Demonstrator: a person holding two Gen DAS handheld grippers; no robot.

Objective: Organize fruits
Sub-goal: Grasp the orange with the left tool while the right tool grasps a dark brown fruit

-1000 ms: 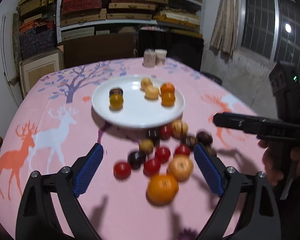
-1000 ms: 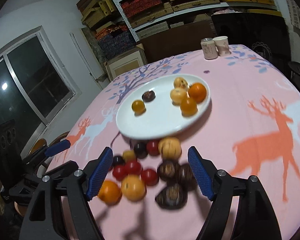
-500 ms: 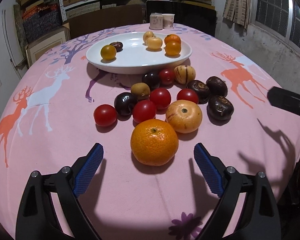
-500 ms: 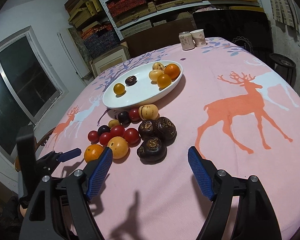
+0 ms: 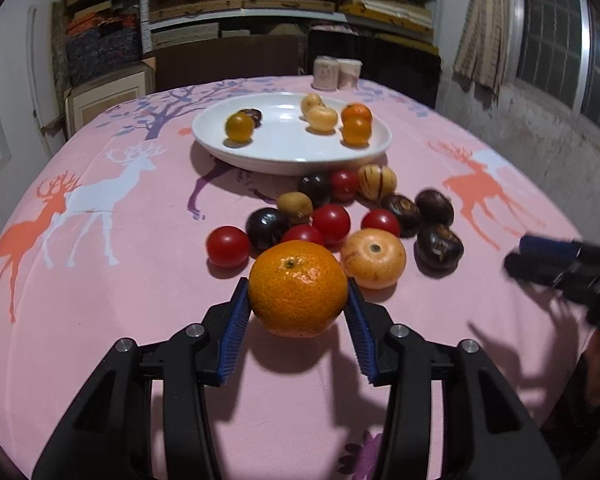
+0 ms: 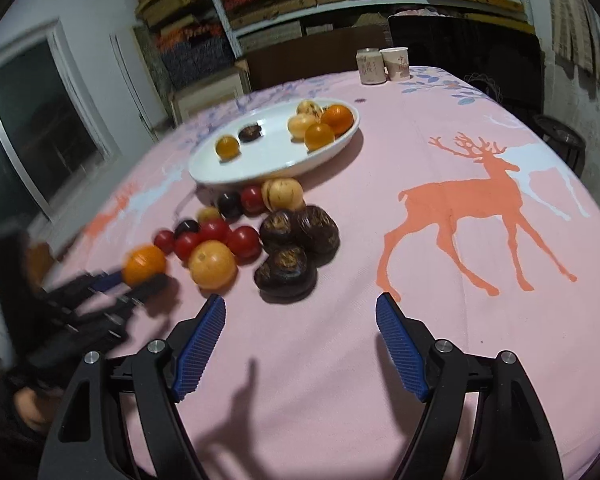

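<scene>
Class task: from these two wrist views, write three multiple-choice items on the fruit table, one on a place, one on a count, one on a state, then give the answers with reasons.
1. Where do the two cups stand?
A. beyond the plate, at the far edge
B. on the plate
C. beside the dark fruits

2. How many fruits lie on the plate?
A. three
B. six
C. nine

3. What is between the left tool's pads?
A. nothing
B. a red tomato
C. the orange

Answers:
1 A: the cups stand past the plate's far rim.
2 B: six fruits show on the plate in both views.
3 C: the closing jaws flank the orange, their pads at its sides.
</scene>
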